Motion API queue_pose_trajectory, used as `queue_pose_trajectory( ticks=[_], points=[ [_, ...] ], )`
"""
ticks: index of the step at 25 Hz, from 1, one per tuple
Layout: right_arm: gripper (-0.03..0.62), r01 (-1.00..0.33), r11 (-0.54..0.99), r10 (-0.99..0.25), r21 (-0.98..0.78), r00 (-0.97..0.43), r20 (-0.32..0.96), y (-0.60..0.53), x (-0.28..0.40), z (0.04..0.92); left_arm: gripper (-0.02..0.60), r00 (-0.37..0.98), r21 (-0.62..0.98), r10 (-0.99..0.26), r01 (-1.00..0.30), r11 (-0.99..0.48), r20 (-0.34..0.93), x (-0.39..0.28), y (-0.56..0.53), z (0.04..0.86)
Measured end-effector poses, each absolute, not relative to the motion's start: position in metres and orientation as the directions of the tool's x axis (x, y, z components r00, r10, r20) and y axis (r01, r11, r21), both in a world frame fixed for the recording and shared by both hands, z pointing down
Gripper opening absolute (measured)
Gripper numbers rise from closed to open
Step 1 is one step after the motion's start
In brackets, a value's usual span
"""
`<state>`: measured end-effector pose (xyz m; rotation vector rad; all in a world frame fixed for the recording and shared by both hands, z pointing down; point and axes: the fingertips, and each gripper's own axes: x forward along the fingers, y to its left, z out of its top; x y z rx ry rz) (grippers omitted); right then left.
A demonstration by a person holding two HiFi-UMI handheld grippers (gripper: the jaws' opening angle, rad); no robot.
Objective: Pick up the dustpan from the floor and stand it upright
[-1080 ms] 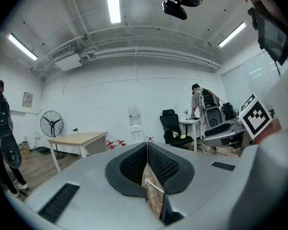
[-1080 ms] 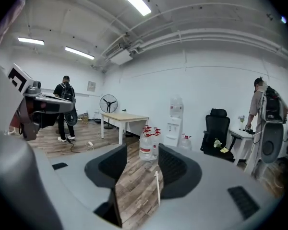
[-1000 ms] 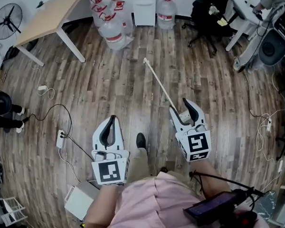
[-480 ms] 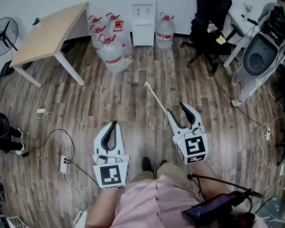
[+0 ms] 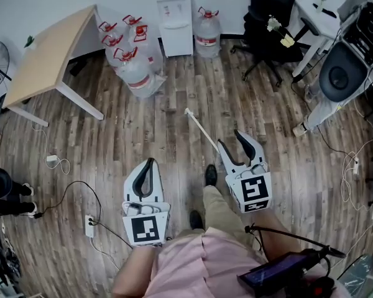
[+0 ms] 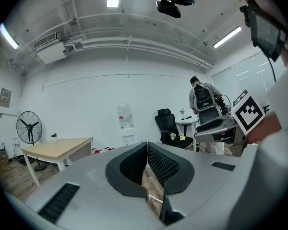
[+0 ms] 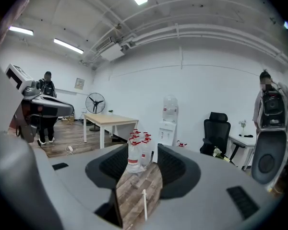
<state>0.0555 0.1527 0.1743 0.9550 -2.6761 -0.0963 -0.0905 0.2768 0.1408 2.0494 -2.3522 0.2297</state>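
- The wooden floor (image 5: 143, 123) fills almost the whole head view; its edges bend from the wide lens.
- The wooden bench (image 5: 50, 61) stands at the far left, and its far corner is cut off by the picture edge.
- A black office chair (image 5: 267, 23) and a white water dispenser (image 5: 174, 17) stand at the wall; the top of the dispenser is cut off.
- Some water jugs (image 5: 133, 73) stand in a group between the bench and the dispenser. They overlap, so I cannot count them exactly.
- Your left claw (image 5: 148, 161) hangs over bare floor, and its cube hides your hand. In the left gripper view the left claw (image 6: 146, 145) is pressed together at the tips, with nothing between.
- Your right claw (image 5: 230, 140) is spread, and in the right gripper view (image 7: 143, 152) you see floor and jugs through the gap.
- The dustpan handle (image 5: 199, 126) lies on the floor as a thin white stick. Its near end goes under the right claw, so the pan itself is hidden in the head view.
- In the right gripper view the dustpan handle (image 7: 144, 202) shows low in the gap, and I cannot tell that it touches either pad.
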Motion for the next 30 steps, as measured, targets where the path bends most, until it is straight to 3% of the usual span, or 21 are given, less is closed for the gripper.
queue_pose_trajectory(
  ticks=[14,30],
  points=[
    [0.186,-0.585,0.804,-0.594,0.106,-0.779,0.201,-0.048,0.021,0.167,0.014,-0.191,-0.202,-0.976,-0.965,0.167,0.103,-0.117,0.088,0.117],
    [0.186,-0.557,0.825,-0.564,0.097,-0.796,0.22,-0.124,-0.016,0.169,0.014,-0.237,-0.197,-0.965,-0.957,0.212,0.11,-0.157,0.017,0.12]
  ],
)
